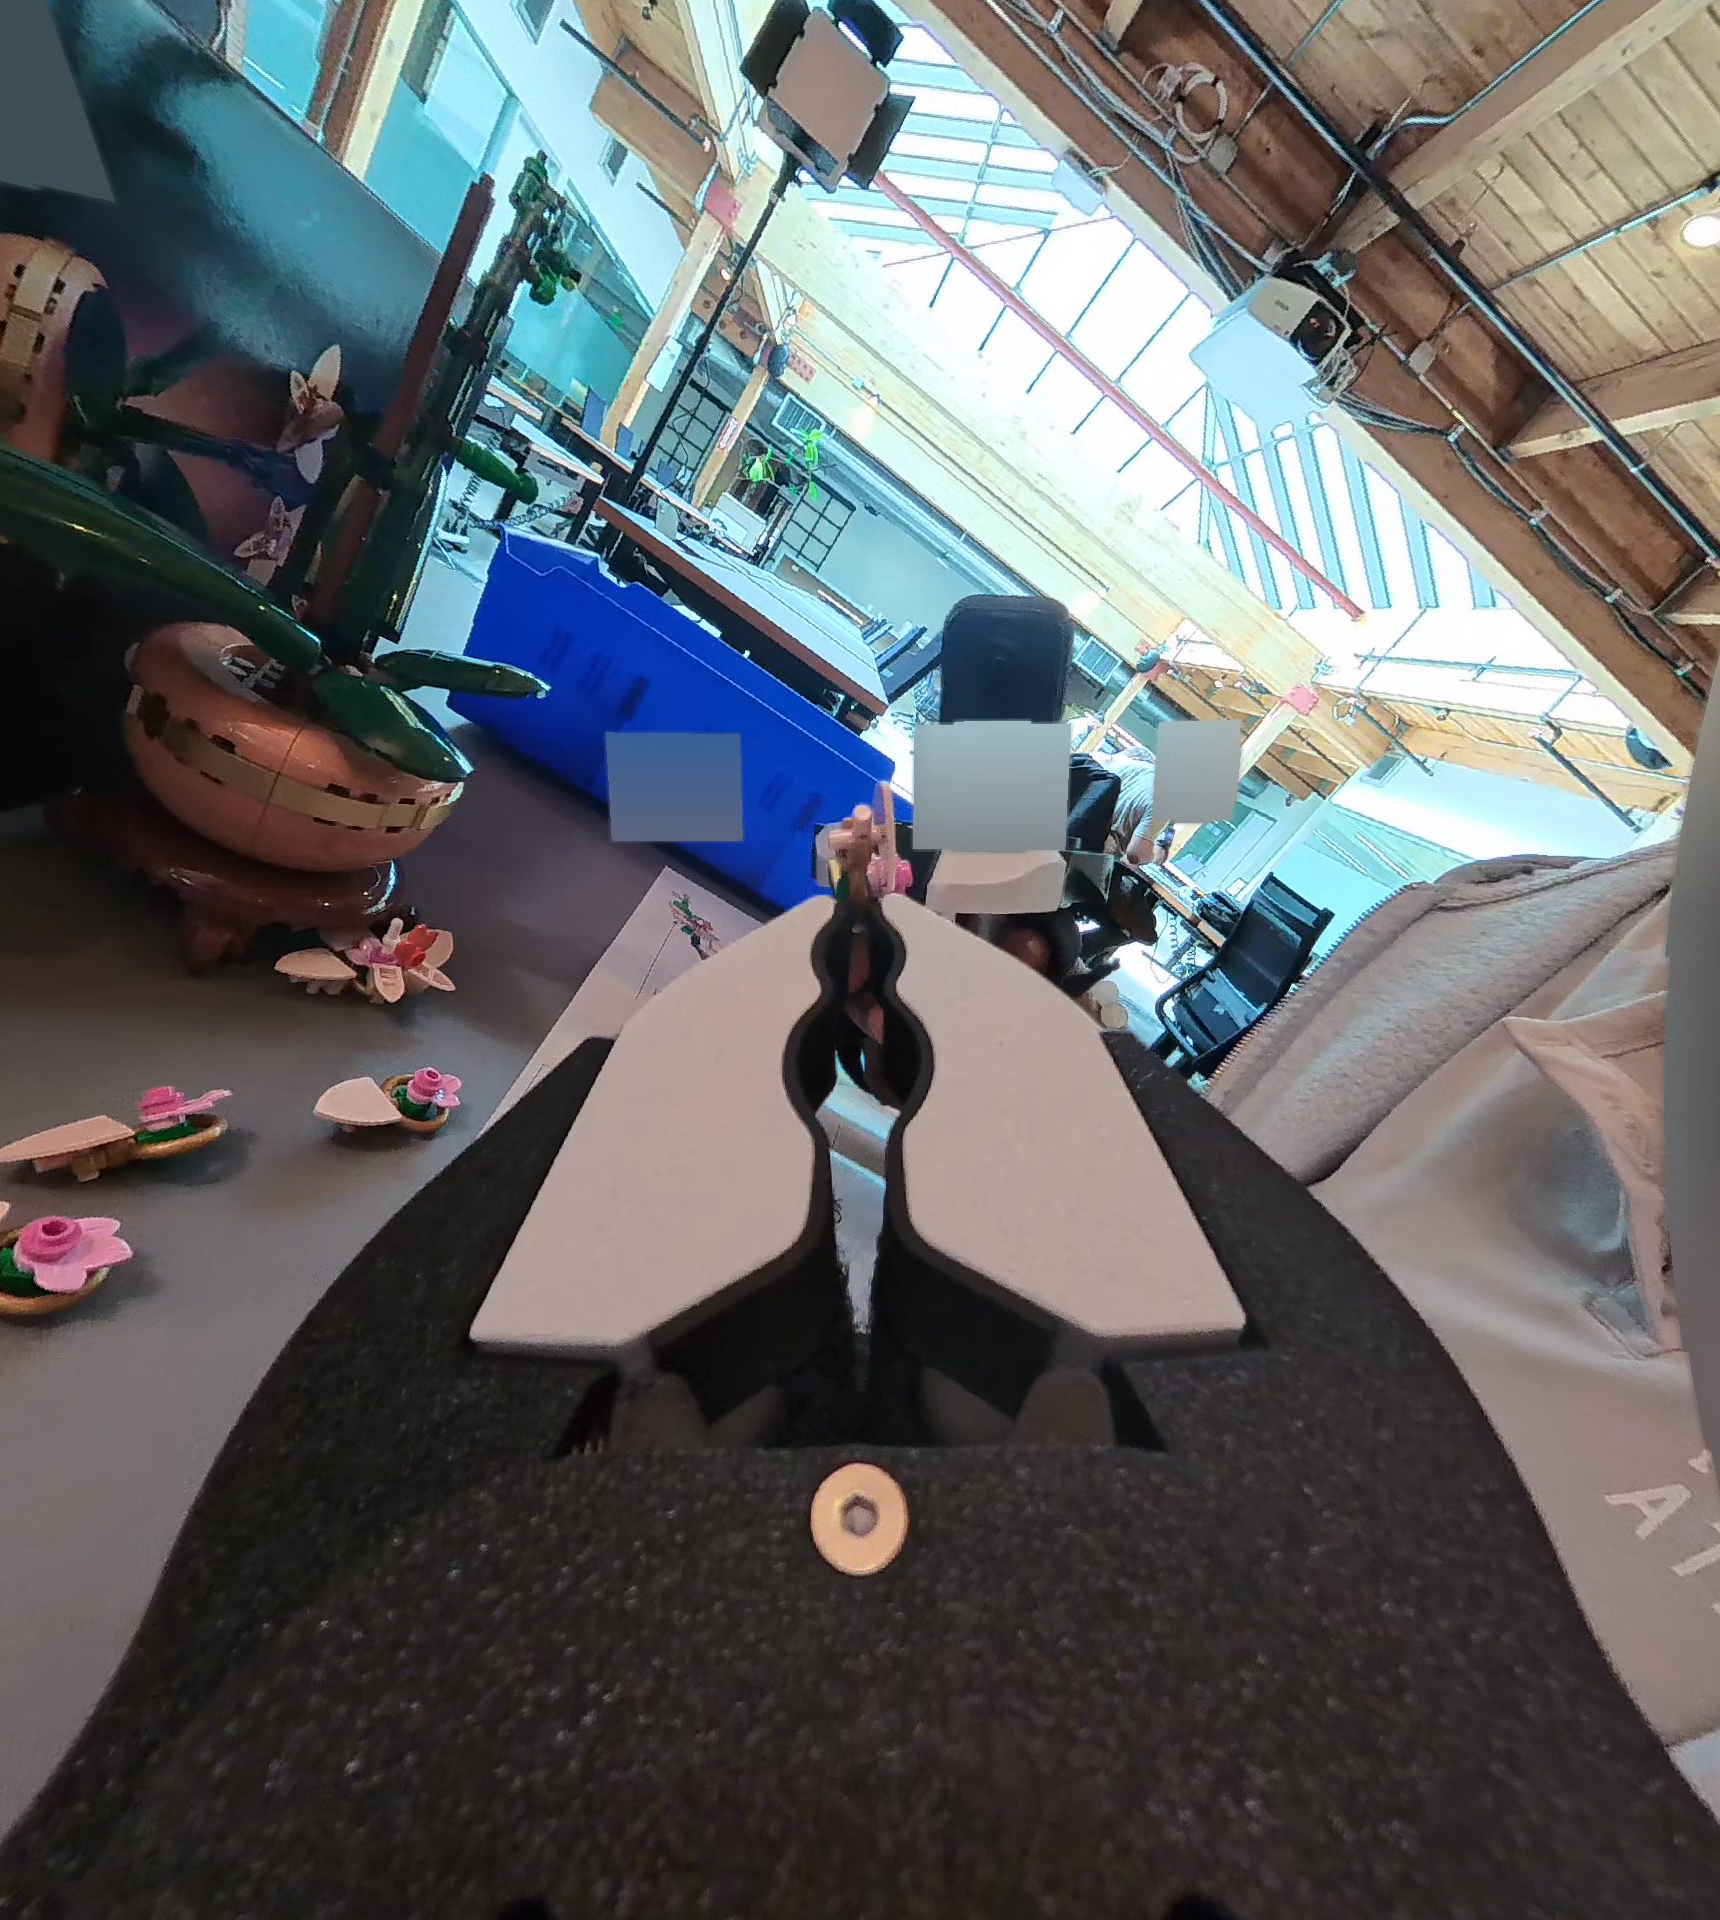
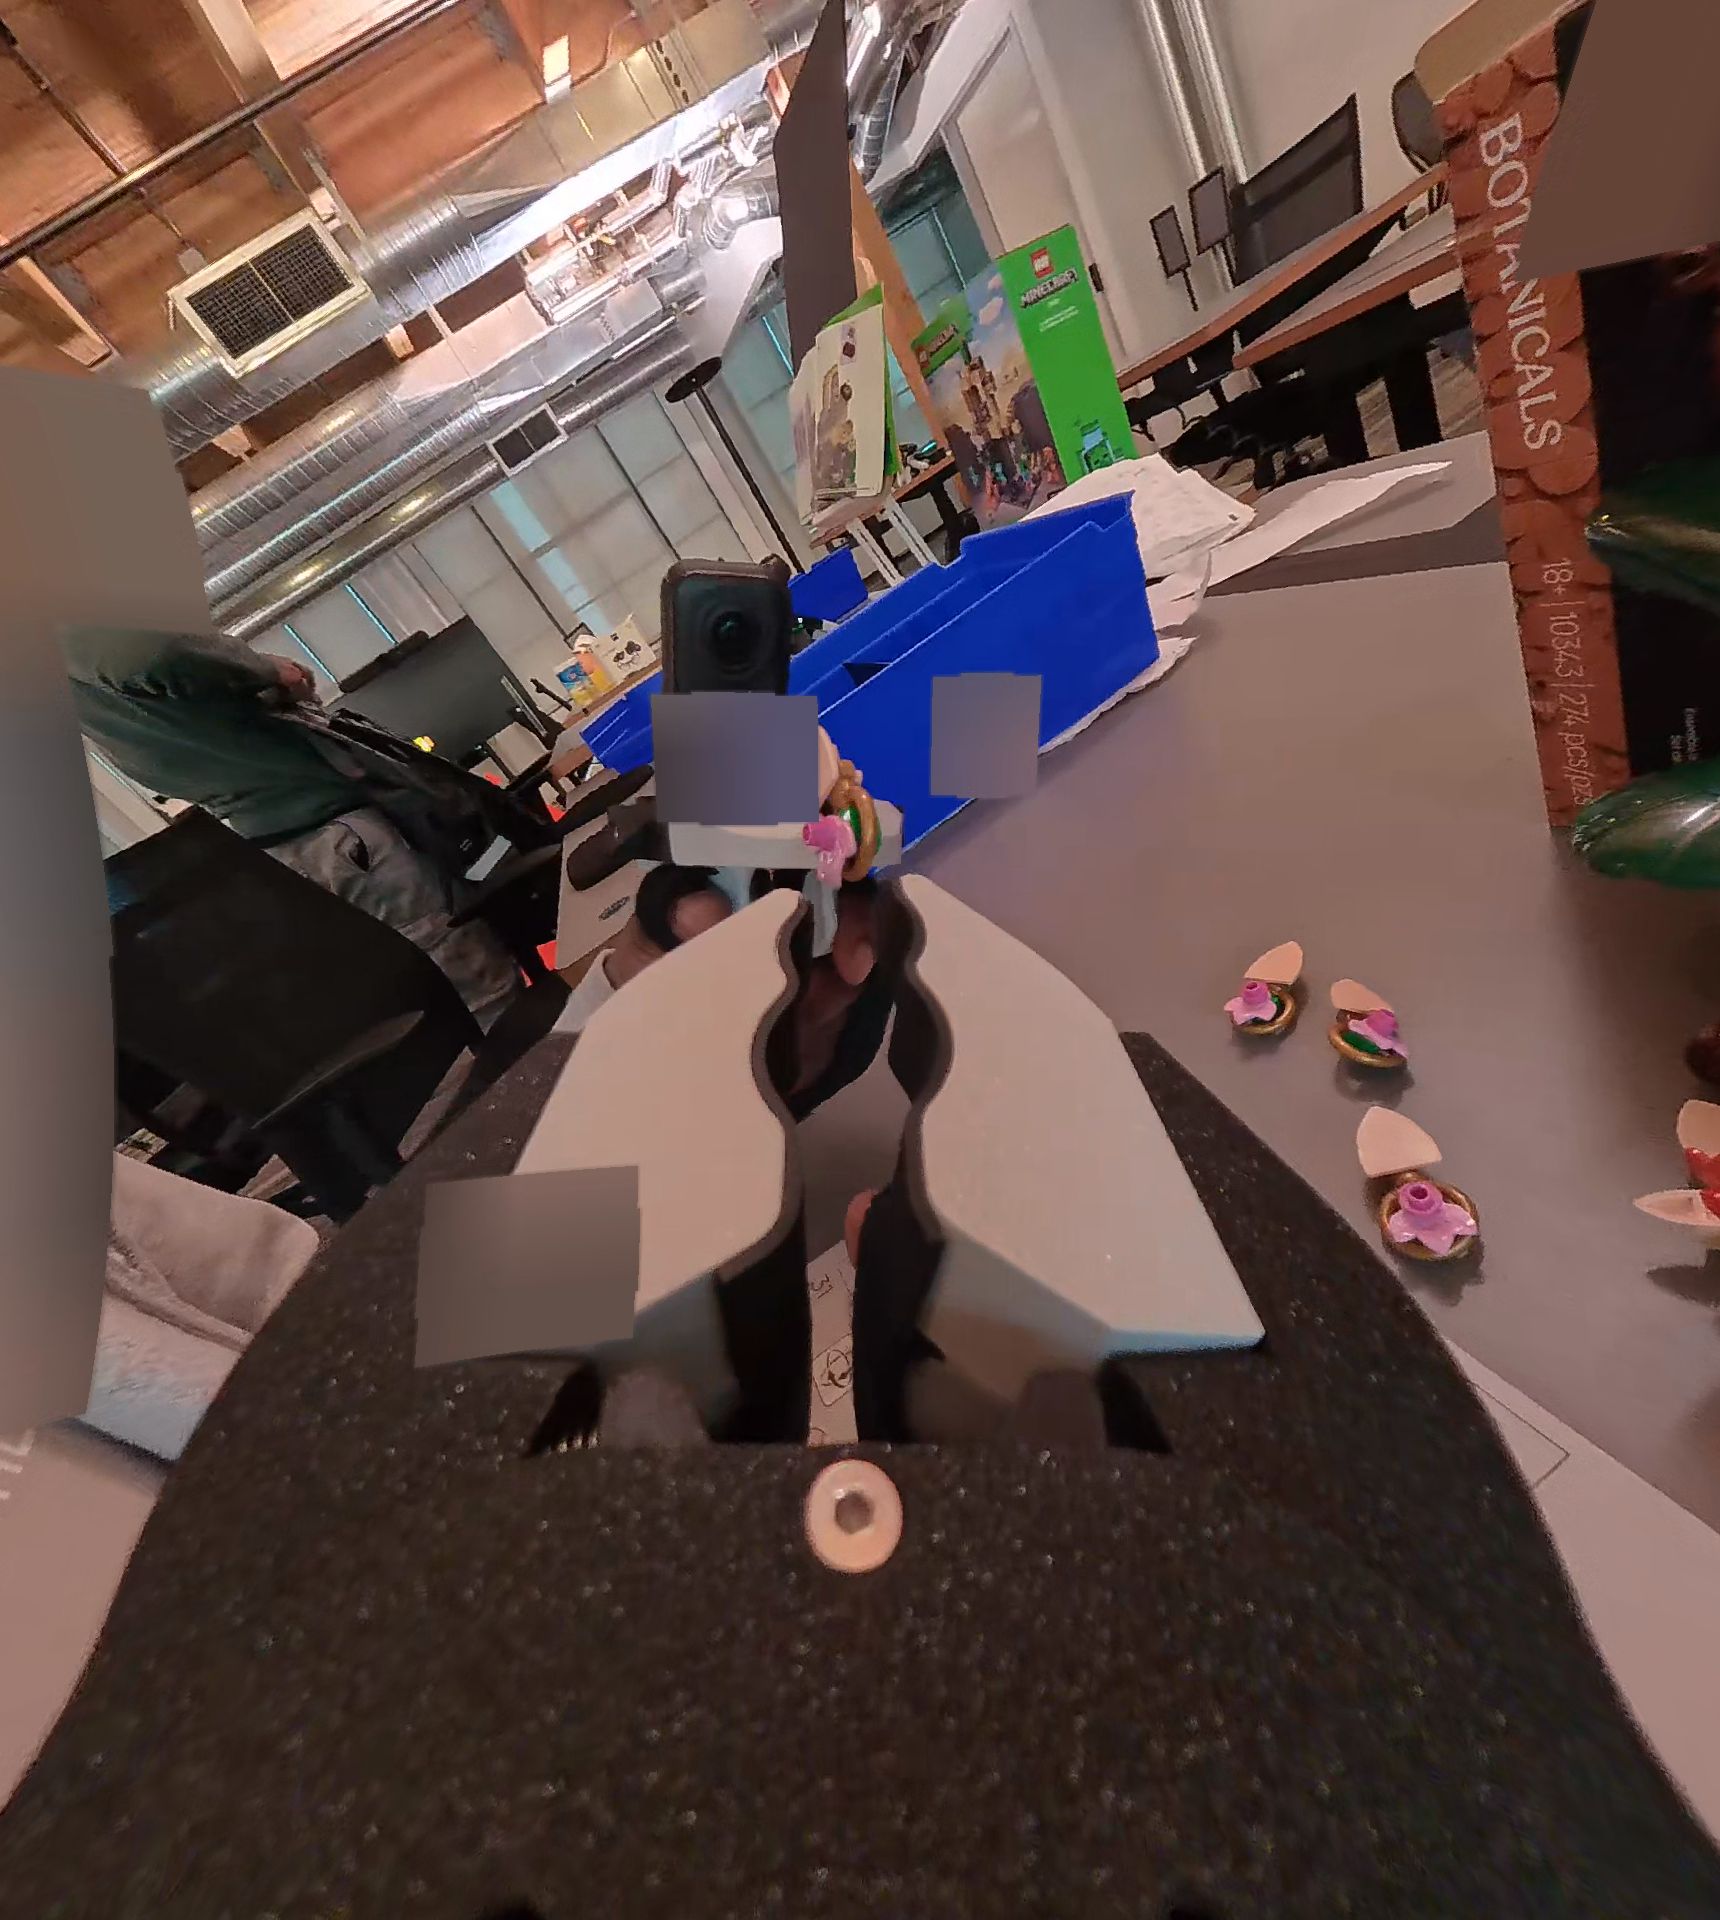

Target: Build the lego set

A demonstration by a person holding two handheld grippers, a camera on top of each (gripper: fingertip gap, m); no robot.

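Up close, the left tongs [image 1: 861, 914] are pinched onto a small pink-and-tan flower piece [image 1: 871, 844] held above the grey counter [image 1: 212, 1455]. The right tongs [image 2: 851, 896] are slightly parted, a pale piece at the left pad; grip cannot be told. Farther off, loose flower pieces [image 1: 388, 1101], a brick-built potted plant [image 1: 284, 758] and a blue bin [image 1: 669, 707] are seen.

brick plant pot [image 1: 264, 769] stood on table [image 1: 56, 1455], loose flower pieces [image 1: 388, 1101] lay before it, bin [image 1: 648, 707] behind, booklet [image 1: 669, 925] beside bin
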